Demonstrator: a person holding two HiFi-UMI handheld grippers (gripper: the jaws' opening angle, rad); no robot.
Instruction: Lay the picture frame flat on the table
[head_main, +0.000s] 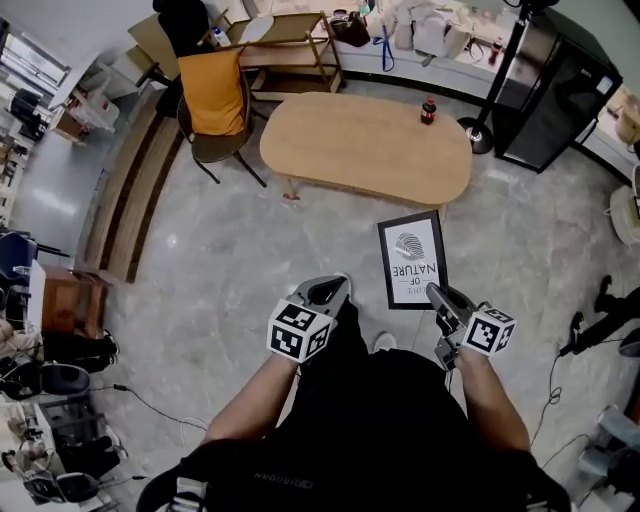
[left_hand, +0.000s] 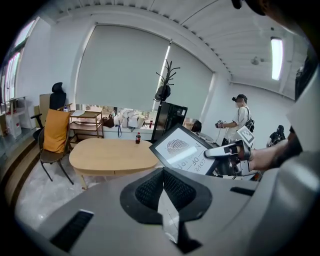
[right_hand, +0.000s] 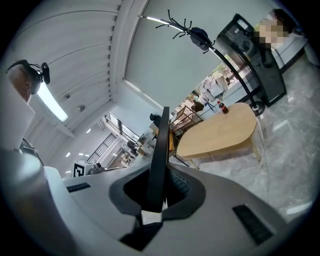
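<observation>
Black-edged, with a fingerprint print and lettering on its white face, the picture frame (head_main: 413, 260) isn't on the table (head_main: 340, 160) yet. It hangs over the floor just near of the table's near right edge, face tilted upward. The right hand-held gripper (head_main: 437, 296) is clamped on its near edge, close to the right corner, and in the right gripper view the frame runs edge-on between the closed jaws. Gripping one edge probably serves the task, since the far edge and the back stay free to meet the wood first. The left hand-held gripper (head_main: 328, 291) sits to the left of the frame, apart from it, with its jaws together on nothing, likely kept ready to steady the frame.

Most of the pale wooden top is bare. One bottle (head_main: 428, 110) stands upright near the far right edge, red-capped and holding something dark, though how full it is cannot be told. It stands well apart from the near side, which looks like the easy landing place. A wooden rack (head_main: 290, 45) beyond the table holds items too small to name.
</observation>
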